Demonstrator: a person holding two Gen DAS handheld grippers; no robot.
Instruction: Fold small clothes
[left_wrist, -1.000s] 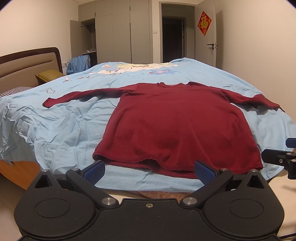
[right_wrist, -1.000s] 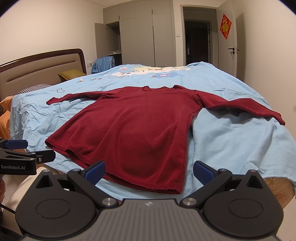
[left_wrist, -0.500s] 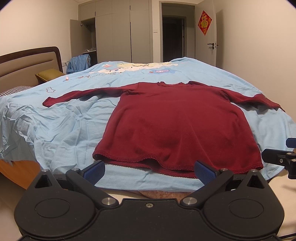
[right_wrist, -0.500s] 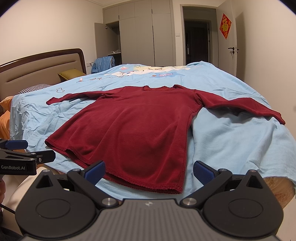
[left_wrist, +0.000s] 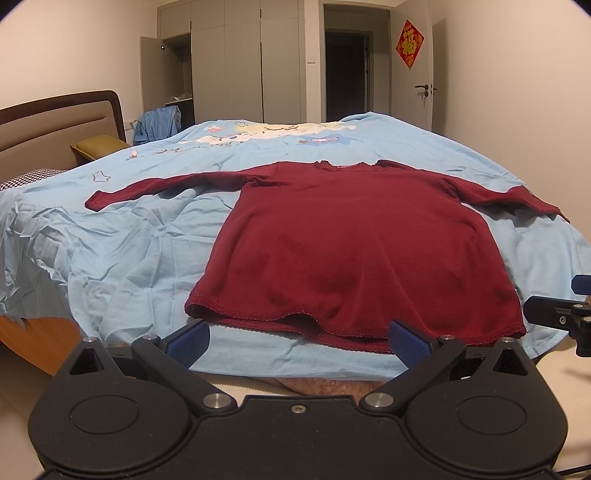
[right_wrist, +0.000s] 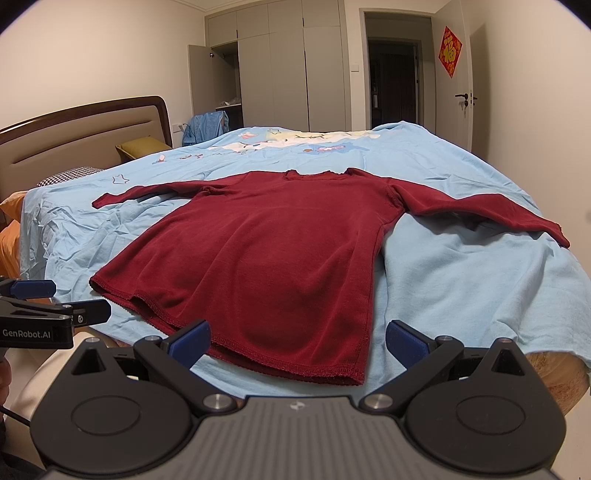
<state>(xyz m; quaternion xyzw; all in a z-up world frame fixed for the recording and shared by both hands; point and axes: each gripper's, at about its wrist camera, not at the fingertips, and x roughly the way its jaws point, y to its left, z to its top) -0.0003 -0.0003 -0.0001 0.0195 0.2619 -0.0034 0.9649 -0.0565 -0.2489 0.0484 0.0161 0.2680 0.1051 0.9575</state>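
Observation:
A dark red long-sleeved shirt (left_wrist: 351, 243) lies flat on the light blue bedsheet (left_wrist: 110, 251), both sleeves spread out, hem toward me. My left gripper (left_wrist: 299, 341) stands open just short of the hem's left half, nothing between its blue pads. In the right wrist view the same shirt (right_wrist: 266, 258) fills the middle, and my right gripper (right_wrist: 297, 341) is open in front of the hem's right corner, holding nothing. Each gripper shows at the edge of the other's view: the right gripper (left_wrist: 561, 314) and the left gripper (right_wrist: 48, 306).
The bed has a padded headboard (right_wrist: 85, 144) on the left with an olive pillow (right_wrist: 142, 147). Wardrobes (right_wrist: 288, 70), an open doorway and a white door (left_wrist: 421, 74) stand behind. The bed's wooden near edge (right_wrist: 554, 376) shows beneath the sheet.

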